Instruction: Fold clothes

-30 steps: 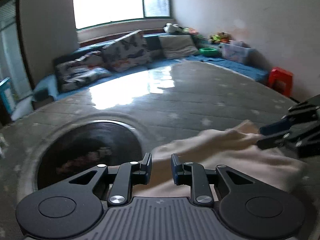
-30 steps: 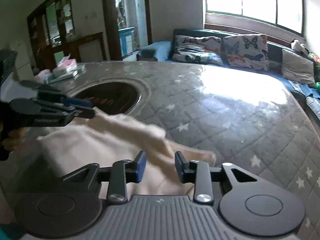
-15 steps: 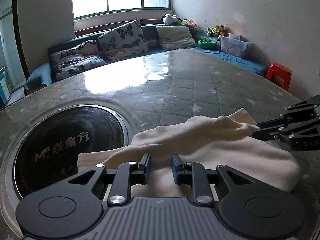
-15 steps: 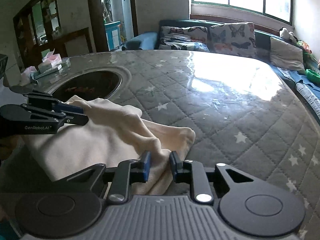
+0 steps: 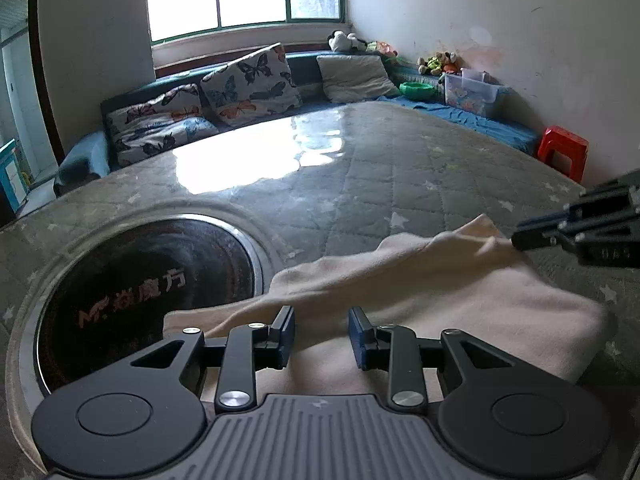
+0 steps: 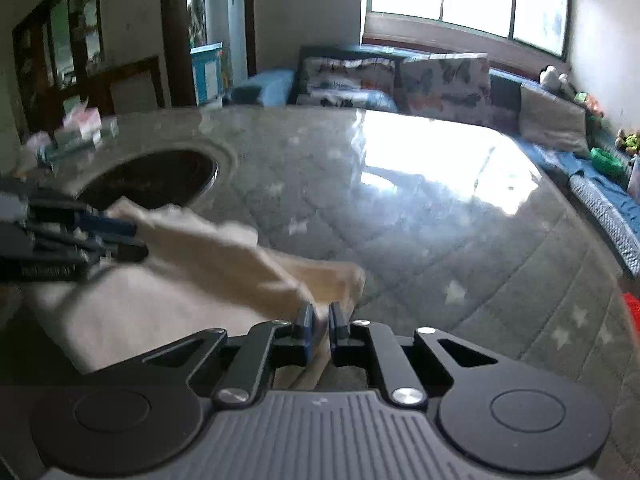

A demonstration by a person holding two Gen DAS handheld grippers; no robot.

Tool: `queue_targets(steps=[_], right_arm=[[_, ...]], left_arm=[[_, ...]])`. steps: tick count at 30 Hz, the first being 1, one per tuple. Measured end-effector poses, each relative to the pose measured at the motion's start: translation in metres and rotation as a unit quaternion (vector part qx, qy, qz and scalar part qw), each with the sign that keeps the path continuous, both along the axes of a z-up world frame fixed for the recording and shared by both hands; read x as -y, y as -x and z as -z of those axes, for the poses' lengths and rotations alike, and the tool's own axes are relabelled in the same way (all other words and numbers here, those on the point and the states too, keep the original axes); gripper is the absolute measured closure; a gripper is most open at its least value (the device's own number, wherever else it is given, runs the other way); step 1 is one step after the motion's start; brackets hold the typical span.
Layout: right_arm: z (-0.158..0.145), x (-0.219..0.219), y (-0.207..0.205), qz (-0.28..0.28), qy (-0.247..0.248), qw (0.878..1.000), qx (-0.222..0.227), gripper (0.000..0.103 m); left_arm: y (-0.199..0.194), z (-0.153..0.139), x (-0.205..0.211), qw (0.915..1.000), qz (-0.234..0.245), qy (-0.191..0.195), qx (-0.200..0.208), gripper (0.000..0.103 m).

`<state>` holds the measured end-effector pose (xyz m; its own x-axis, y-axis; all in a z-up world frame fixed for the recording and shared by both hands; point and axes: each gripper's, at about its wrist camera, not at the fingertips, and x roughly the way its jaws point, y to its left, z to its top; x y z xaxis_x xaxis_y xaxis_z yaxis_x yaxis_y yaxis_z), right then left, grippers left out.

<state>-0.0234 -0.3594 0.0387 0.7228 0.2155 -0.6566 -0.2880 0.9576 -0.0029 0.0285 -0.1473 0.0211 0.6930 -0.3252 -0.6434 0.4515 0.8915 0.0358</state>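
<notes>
A cream cloth [image 5: 432,292] lies partly folded on the grey quilted table [image 5: 360,184]; it also shows in the right wrist view [image 6: 192,280]. My left gripper [image 5: 321,334] is open, its jaws over the cloth's near edge with a wide gap. My right gripper [image 6: 319,326] is shut on a fold of the cloth near its right corner. In the left wrist view the right gripper [image 5: 520,238] pinches the cloth's far right corner. In the right wrist view the left gripper [image 6: 132,236] shows blurred at the left, over the cloth.
A round black cooktop [image 5: 136,284] is set into the table, left of the cloth. A sofa with butterfly cushions [image 5: 248,80] runs behind the table. A red stool [image 5: 562,152] stands at the right. Boxes [image 6: 80,128] sit at the table's far left edge.
My right gripper has closed on the cloth's fold and the view has swung and blurred. My left gripper has stayed open over the near edge.
</notes>
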Motion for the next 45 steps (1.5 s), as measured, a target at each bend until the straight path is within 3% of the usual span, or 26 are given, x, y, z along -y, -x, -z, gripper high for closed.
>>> queue_targets(steps=[4,8,14,23,29,33,39,45], right_arm=[[-0.012,-0.008,-0.008,-0.037,-0.035,0.999,-0.001,0.095],[-0.005,-0.028,-0.028,-0.066,-0.045,0.997,-0.015,0.095],[0.012,-0.036,-0.049,-0.057,-0.044,0.997,-0.034,0.096],[-0.020,-0.025,0.021,-0.099,-0.031,0.995,-0.009,0.095],[-0.011,-0.032,0.061,-0.124,-0.016,0.992,-0.016,0.095],[0.007,-0.024,0.062,-0.094,-0.026,0.995,-0.032,0.096],[-0.006,-0.023,0.063,-0.093,-0.041,0.995,-0.010,0.096],[0.007,-0.032,0.048,-0.091,-0.040,0.995,-0.018,0.096]], left_arm=[[-0.005,0.000,0.007,1.0000,0.003,0.008,-0.004,0.071],[-0.010,-0.001,0.014,0.9998,0.006,0.015,-0.009,0.071],[-0.009,0.000,0.013,0.9997,0.003,0.019,-0.011,0.071],[0.020,-0.009,0.016,0.9993,0.021,0.029,0.007,0.071],[0.028,-0.005,0.020,0.9996,0.017,0.023,0.003,0.071],[0.039,-0.008,0.013,0.9995,0.013,0.027,0.009,0.071],[0.071,-0.019,-0.009,0.9988,0.013,0.041,0.025,0.071],[0.085,-0.013,-0.038,0.9980,-0.025,0.057,0.006,0.071]])
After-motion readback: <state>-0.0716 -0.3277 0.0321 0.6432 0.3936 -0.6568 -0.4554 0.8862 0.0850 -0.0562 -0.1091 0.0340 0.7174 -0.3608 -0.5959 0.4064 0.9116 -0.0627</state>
